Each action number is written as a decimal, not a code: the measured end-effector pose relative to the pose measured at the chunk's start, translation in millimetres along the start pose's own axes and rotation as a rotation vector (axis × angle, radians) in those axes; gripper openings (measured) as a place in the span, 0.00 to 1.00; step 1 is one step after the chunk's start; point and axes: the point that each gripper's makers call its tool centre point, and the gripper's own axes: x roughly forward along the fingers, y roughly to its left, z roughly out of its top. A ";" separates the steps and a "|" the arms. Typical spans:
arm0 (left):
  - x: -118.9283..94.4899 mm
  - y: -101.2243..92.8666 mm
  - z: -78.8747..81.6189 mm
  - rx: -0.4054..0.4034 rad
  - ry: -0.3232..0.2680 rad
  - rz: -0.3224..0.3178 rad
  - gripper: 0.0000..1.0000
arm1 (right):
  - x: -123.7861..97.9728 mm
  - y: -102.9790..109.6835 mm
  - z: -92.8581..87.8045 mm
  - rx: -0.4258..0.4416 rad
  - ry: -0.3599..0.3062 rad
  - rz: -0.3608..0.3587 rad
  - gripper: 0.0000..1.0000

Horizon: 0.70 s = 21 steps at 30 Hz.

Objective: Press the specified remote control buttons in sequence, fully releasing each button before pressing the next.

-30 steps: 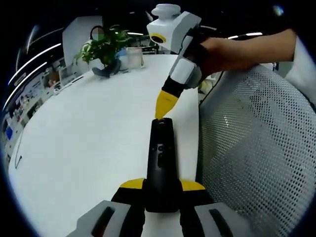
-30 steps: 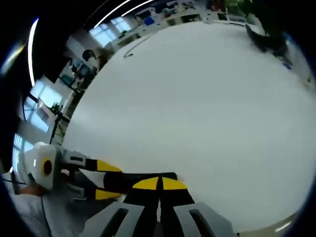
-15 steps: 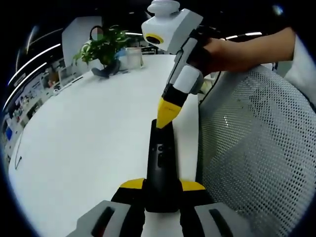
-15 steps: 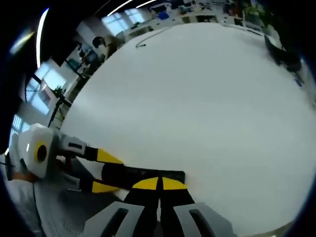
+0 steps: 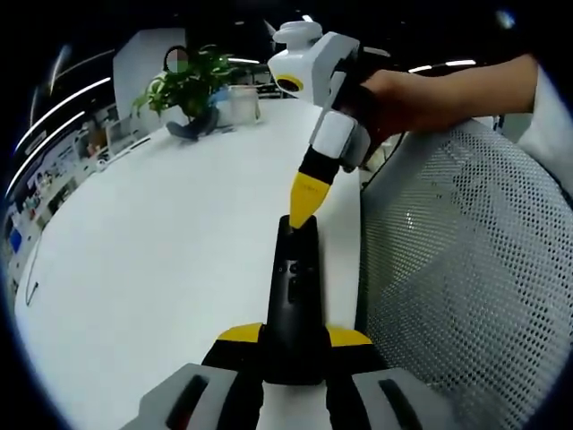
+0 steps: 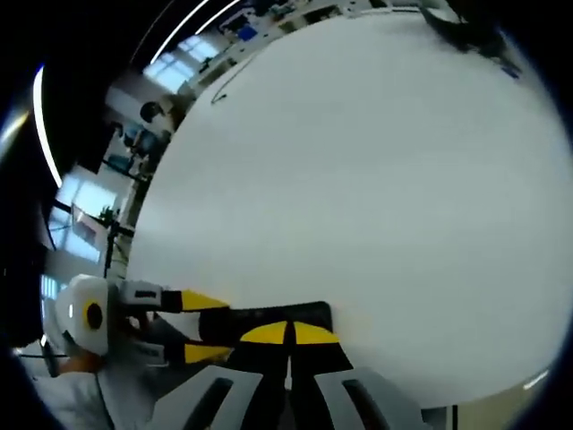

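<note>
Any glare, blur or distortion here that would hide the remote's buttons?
Left gripper view: the remote is sharp and its buttons readable, with fisheye bending on the table edge. Right gripper view: the white tabletop looks washed out, the remote is a dark edge-on strip, its buttons unreadable.

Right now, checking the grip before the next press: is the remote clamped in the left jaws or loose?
Clamped: the slim black remote control sits between the left gripper's closed yellow-tipped jaws.
</note>
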 end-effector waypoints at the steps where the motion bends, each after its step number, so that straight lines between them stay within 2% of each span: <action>1: -0.1 0.0 0.0 0.000 -0.001 0.000 0.24 | 0.1 -0.1 0.0 -0.003 0.001 -0.002 0.00; 6: 0.0 0.2 -0.1 0.001 -0.001 0.000 0.24 | -0.4 -0.3 -0.3 -0.009 0.000 -0.010 0.00; 12: -0.1 -0.2 -0.1 0.007 -0.002 0.000 0.24 | -2.4 -2.7 0.7 -0.056 0.009 -0.044 0.00; 16: -0.2 -0.7 0.1 0.011 -0.003 -0.001 0.24 | -3.5 10.5 3.1 -0.035 -0.004 0.035 0.00; 21: 0.0 -0.9 0.8 0.016 -0.006 -0.003 0.24 | 1.1 13.0 -1.7 -0.019 0.023 0.052 0.00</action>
